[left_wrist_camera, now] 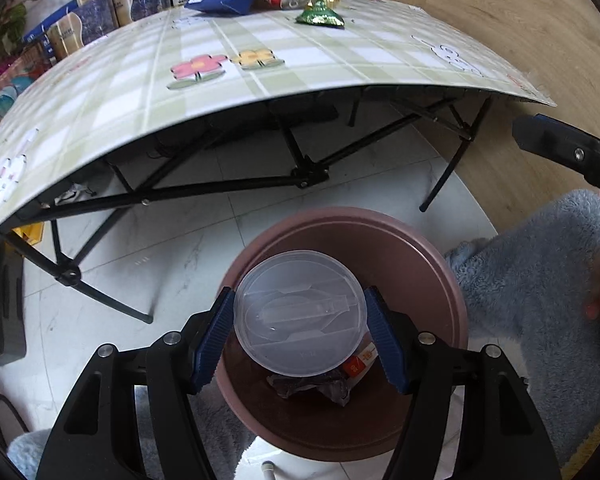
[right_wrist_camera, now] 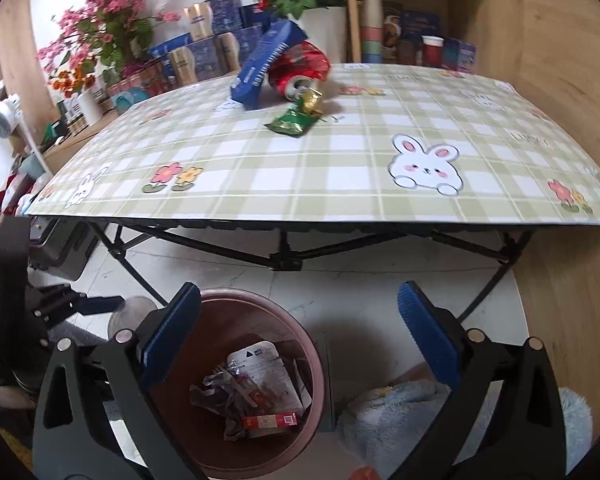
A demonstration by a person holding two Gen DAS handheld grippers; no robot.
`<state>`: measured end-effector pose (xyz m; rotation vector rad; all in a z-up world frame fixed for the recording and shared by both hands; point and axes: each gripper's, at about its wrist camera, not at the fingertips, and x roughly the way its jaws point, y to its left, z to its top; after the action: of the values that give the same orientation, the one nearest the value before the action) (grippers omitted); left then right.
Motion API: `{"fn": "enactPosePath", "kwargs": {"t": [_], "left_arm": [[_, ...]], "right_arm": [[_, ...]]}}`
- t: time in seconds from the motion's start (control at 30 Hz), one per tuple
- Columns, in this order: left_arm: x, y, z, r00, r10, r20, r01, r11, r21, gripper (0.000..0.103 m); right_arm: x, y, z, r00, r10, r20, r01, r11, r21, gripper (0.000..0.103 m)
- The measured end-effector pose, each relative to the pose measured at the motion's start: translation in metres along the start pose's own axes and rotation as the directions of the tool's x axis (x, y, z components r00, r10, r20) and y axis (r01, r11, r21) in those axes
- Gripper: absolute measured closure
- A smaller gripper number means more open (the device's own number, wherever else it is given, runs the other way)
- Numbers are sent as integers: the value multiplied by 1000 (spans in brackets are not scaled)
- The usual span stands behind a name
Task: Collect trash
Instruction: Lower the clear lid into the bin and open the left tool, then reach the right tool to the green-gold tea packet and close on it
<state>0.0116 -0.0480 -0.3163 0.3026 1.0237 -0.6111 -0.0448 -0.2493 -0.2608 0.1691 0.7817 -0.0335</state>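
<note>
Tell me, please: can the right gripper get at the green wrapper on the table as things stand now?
Probably yes. The right gripper is open and holds nothing, and the green wrapper lies uncovered on the table, with bare cloth on its near side. The crushed red can sits close behind it.

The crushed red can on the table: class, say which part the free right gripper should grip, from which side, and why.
Probably the crushed red can is best gripped across its dented middle, coming from the right. It lies on its side, open end toward the table edge, and the blue box leans over its left side. The right gripper is open and empty.
</note>
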Motion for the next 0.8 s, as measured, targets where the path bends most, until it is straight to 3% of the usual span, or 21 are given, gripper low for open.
{"fn": "enactPosePath", "kwargs": {"t": [0.23, 0.33, 0.47, 0.8], "left_arm": [[6, -2, -8, 1000, -20, -15, 21, 1000, 4, 38], [0, -3, -7, 999, -33, 12, 33, 999, 9, 24], [-8, 1, -8, 999, -9, 49, 10, 1000, -8, 13], [-24, 26, -5, 991, 69, 117, -53, 989, -138, 9]], "right_arm": [[8, 0, -4, 1000, -13, -15, 13, 1000, 6, 6], [9, 2, -4, 1000, -15, -18, 14, 1000, -1, 6], [10, 3, -5, 1000, -23, -19, 23, 1000, -8, 6], [11, -5, -7, 998, -64, -18, 65, 998, 21, 6]]}}
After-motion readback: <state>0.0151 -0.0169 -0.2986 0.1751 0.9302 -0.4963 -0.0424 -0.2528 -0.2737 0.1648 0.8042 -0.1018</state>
